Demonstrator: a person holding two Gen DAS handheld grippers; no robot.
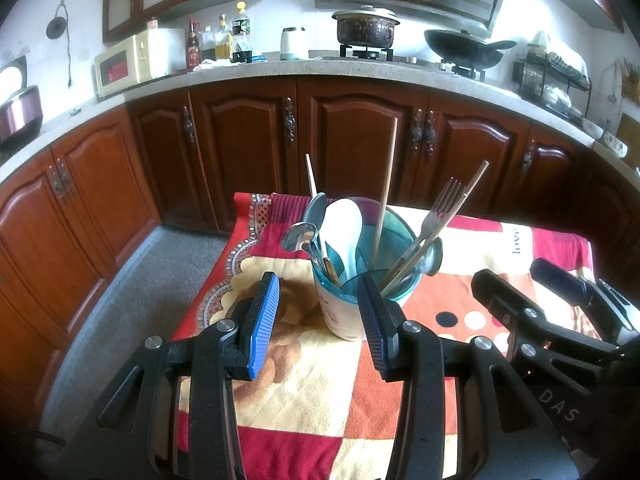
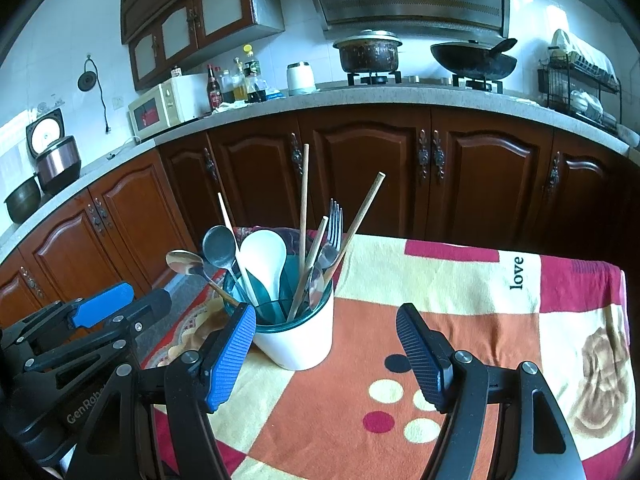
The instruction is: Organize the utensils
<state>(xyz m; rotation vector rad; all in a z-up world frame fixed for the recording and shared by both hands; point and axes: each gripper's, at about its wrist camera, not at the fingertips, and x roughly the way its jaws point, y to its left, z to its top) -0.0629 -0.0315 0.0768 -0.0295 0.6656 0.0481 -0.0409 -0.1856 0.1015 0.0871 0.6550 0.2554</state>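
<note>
Two hand-held grippers face a white utensil holder [image 2: 298, 340] with a teal divided insert, which stands upright on a counter covered by a patterned cloth [image 2: 460, 276] of red, orange and cream blocks. The left gripper [image 1: 320, 320] has its blue-padded fingers [image 1: 264, 320] apart with nothing between them; in the left wrist view the holder [image 1: 340, 316] shows through the gap, farther along the cloth, and its right finger overlaps the holder's rim in that view, though contact cannot be judged. The right gripper [image 2: 328, 354] likewise has its fingers [image 2: 230, 360] spread and empty, the holder standing just behind its left finger. The holder contains a white rice paddle [image 2: 266, 260], two metal spoons [image 2: 218, 246] leaning out to the left, a metal fork [image 2: 335, 228] with tines up, and several wooden chopsticks [image 2: 304, 196] at differing tilts. Each gripper appears at the edge of the other's view, low over the cloth. Behind stand brown wooden cabinets [image 2: 360, 168] under a speckled worktop bearing a microwave [image 2: 168, 106], bottles [image 2: 240, 80], a lidded pot [image 2: 368, 54] and a wok [image 2: 472, 60].
</note>
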